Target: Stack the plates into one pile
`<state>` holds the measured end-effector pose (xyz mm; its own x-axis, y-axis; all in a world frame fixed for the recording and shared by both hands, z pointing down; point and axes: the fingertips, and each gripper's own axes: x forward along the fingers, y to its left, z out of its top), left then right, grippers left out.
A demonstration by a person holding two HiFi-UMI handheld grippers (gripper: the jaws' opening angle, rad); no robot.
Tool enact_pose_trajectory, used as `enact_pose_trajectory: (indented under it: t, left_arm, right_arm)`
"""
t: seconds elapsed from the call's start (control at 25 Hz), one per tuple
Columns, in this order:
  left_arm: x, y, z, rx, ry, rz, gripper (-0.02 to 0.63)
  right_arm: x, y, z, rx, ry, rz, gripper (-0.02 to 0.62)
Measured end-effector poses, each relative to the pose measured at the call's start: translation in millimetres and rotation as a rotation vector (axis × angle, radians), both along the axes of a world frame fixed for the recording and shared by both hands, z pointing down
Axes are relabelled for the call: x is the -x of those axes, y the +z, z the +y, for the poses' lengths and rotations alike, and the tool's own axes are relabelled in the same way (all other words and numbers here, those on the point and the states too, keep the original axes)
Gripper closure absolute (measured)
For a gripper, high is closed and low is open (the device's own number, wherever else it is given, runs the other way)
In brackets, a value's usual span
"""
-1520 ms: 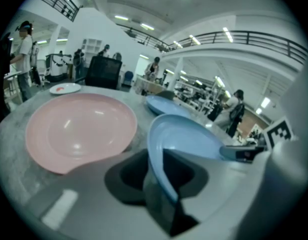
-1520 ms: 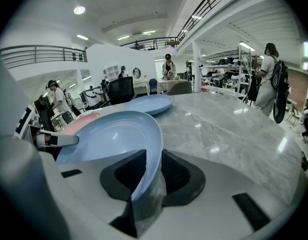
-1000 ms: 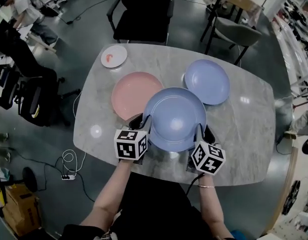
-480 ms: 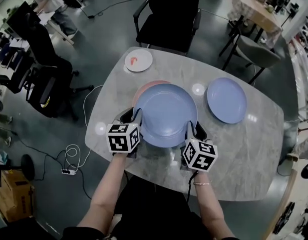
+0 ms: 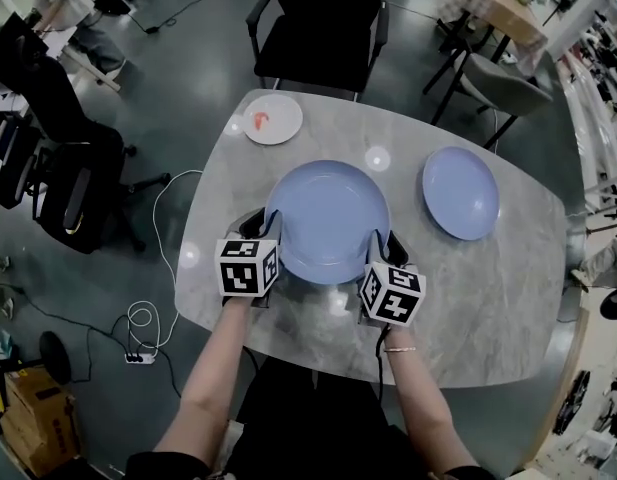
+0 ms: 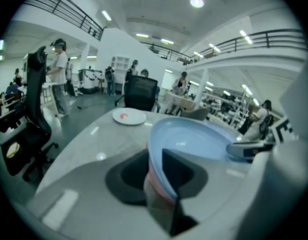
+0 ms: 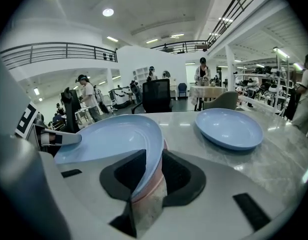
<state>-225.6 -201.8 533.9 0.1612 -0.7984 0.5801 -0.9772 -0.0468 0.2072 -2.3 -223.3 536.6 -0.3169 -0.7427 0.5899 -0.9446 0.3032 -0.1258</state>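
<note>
The left tool (image 5: 260,230) and right tool (image 5: 388,246) are clamped on opposite rims of the blue plate (image 5: 328,223), keeping it level; the left jaws have just been closing on that rim. The plate is at the middle of the desk (image 5: 488,288), squarely over the pink plate (image 7: 150,191), apparently to nest. A second blue plate (image 5: 460,193) waits near the right edge.

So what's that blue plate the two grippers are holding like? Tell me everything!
The blue plate is round, shiny, pale blue and empty, with a shallow dip and raised rim. It lies about level over the middle of the grey table. The left gripper, its jaws just closed a bit tighter, pinches one side of the rim; the right gripper pinches the other. The edge of a pink plate peeks out right underneath.
</note>
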Motion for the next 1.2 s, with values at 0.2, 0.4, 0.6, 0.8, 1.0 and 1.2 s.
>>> enact_pose_trajectory:
  t: [0.2,0.4,0.6,0.8,1.0,1.2]
  left_arm:
    - [0,18,-5,0.029,0.039,-0.011,0.517]
    - [-4,32,-8,0.048,0.100,-0.043,0.511]
    - [-10,37,-10,0.058,0.134,-0.058,0.497]
    - [-9,41,-13,0.057,0.155,-0.089,0.480]
    - [-7,42,-14,0.057,0.150,-0.101,0.474]
    - [-3,37,-12,0.044,0.124,-0.049,0.472]
  right_arm:
    - [0,15,-4,0.009,0.021,0.046,0.505]
    - [-2,25,-10,0.002,0.023,0.100,0.506]
    - [-7,32,-10,0.011,0.043,0.127,0.506]
    - [-5,34,-13,0.011,0.053,0.120,0.500]
    - [-6,34,-14,-0.006,0.042,0.107,0.477]
    - [-9,22,-15,-0.037,0.057,0.042,0.431]
